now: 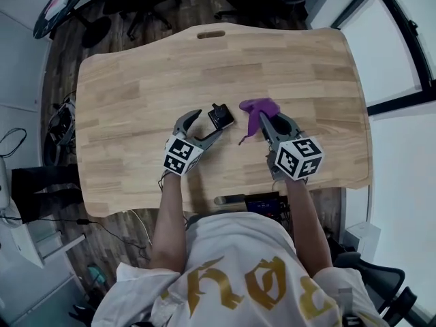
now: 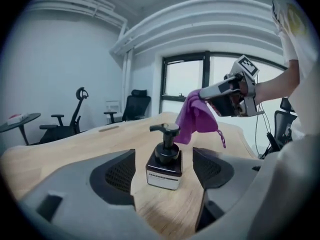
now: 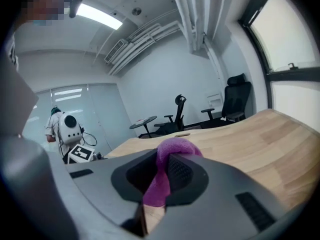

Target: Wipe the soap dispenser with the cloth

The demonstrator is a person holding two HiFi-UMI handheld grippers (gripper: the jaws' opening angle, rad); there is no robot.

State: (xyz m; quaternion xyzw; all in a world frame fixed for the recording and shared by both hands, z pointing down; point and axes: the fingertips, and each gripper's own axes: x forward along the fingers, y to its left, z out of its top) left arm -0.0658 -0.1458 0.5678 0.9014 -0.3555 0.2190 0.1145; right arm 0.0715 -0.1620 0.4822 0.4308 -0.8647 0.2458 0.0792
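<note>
While both grippers sit over the near half of the wooden table (image 1: 136, 80), items run left to right as follows.

Left gripper (image 1: 208, 122): jaws released and spread wide. They flank the soap dispenser, with bare table showing on either side of it, so neither pad touches it.

Soap dispenser (image 2: 165, 166): short, square-bodied bottle, dark and glossy, with a pale label band across the lower front. It has a black collar and a black pump head whose spout points to the left in the left gripper view. It stands upright on the table, near the middle. The body is opaque, so its contents cannot be seen.

Cloth (image 1: 257, 107): purple, soft and bunched, with one thin corner trailing down. It hangs above the table just to the right of the pump head, and whether it touches the pump cannot be told.

Right gripper (image 1: 263, 120): jaws clenched on the cloth, a fold bulging over the tips and the rest drooping between the pads.
</note>
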